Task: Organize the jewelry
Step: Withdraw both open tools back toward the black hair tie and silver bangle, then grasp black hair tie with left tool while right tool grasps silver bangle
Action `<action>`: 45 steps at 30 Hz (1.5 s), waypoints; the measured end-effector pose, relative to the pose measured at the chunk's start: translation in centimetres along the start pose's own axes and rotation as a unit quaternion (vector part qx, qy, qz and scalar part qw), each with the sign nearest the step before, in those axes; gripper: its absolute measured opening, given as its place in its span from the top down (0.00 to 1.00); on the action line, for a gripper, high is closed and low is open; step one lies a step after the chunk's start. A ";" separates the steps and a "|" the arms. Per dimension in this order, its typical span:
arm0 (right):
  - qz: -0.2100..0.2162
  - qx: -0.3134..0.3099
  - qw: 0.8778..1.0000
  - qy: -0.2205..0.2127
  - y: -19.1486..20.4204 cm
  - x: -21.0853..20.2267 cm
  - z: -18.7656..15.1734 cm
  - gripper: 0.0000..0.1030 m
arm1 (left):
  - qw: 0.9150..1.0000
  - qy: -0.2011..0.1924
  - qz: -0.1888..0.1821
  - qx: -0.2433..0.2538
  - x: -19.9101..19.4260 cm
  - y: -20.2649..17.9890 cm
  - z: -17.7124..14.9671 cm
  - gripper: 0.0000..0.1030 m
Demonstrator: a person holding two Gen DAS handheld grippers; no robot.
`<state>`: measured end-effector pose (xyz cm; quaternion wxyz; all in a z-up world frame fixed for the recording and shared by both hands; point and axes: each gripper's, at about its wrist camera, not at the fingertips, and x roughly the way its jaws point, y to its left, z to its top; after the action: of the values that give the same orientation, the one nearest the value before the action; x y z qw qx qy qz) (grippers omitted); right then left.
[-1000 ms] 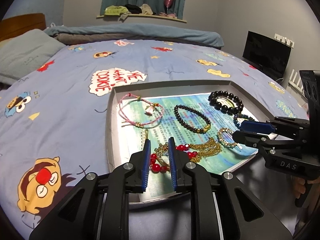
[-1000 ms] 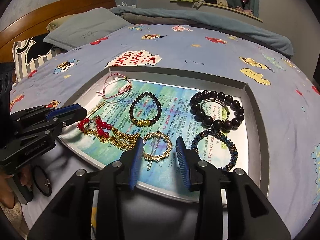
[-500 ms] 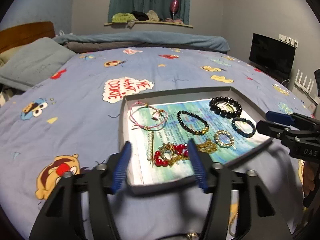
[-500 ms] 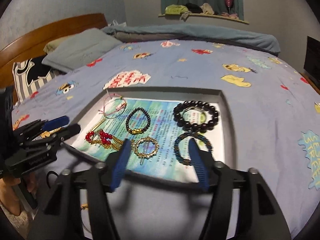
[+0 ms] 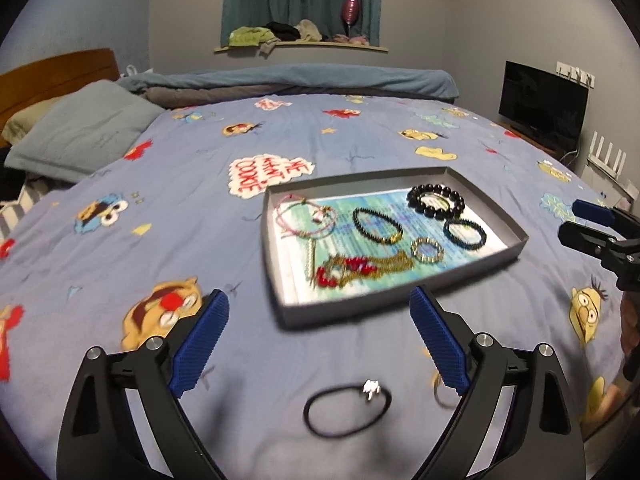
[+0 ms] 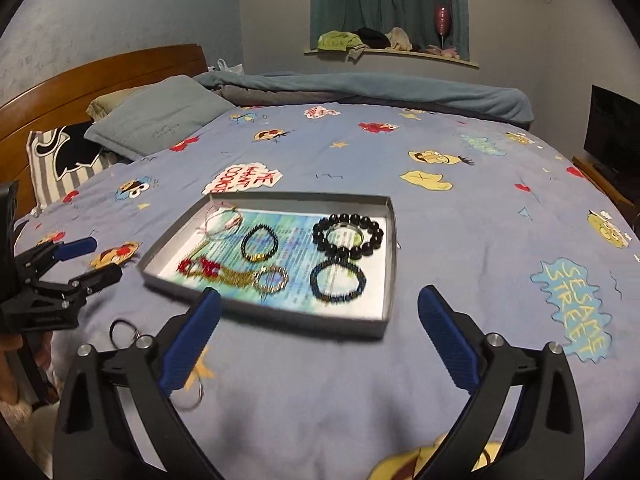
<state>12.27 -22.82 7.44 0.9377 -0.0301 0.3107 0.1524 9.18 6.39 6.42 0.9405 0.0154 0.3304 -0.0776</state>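
Note:
A shallow grey tray [image 5: 400,308] lies on the bed with several pieces in it: a pink cord bracelet [image 5: 306,216], a red-bead gold chain [image 5: 352,272], a gold ring clip [image 5: 427,249], a big black bead bracelet [image 6: 348,236] and a dark blue one [image 6: 338,282]. My left gripper [image 5: 318,300] hovers before the tray's near wall, its jaws opening wide around nothing. My right gripper [image 6: 320,296] does the same from the other side, empty. On the cover nearer me lie a black loop with a charm [image 5: 346,410] and a thin gold ring [image 5: 440,396].
The tray rests on a blue cartoon-print bed cover [image 6: 480,240]. A grey pillow [image 5: 80,132] and wooden headboard [image 6: 100,80] are at the left, a rolled blanket [image 5: 300,80] at the far side, and a dark screen [image 5: 542,108] to the right.
Both grippers have drawn back and risen away from the tray. Their jaws, narrow over the red-bead chain and the gold clip, have spread wide; both pieces stay in the tray.

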 end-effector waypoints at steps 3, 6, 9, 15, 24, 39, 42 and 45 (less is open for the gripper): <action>-0.005 -0.006 1.000 0.004 0.3 -0.8 -1.0 0.06 | 1.000 0.004 0.004 -0.003 -1.0 0.3 -1.1 0.10; -0.006 -0.003 1.000 0.006 0.6 -1.3 -1.9 0.06 | 1.000 0.003 0.018 0.005 -2.0 0.1 -2.0 0.09; -0.004 0.010 1.000 0.006 0.6 -1.5 -2.9 0.06 | 1.000 -0.001 0.023 0.010 -2.9 -0.1 -2.8 0.09; -0.002 0.036 0.999 0.005 1.0 -1.1 -4.7 0.05 | 1.000 -0.012 0.017 0.009 -3.6 -0.5 -4.2 0.09; 0.010 0.007 1.000 0.027 4.2 1.8 -6.8 0.05 | 1.000 0.008 0.016 0.002 -0.9 -0.1 -6.7 0.09; 0.050 -0.090 0.994 0.026 8.1 3.7 -9.9 0.05 | 0.999 -0.002 -0.017 0.030 0.3 -0.7 -8.3 0.09; 0.054 -0.102 0.993 0.021 8.7 3.7 -10.1 0.05 | 0.999 0.001 -0.027 0.024 0.6 -0.7 -8.1 0.09; 0.059 -0.105 0.993 0.018 9.0 3.8 -10.2 0.05 | 0.999 0.008 -0.032 0.025 0.9 -1.0 -8.1 0.09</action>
<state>6.55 -14.80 -2.64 0.9131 -0.1128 0.3107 0.2385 4.66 5.98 -0.45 0.9341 0.0287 0.3364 -0.1161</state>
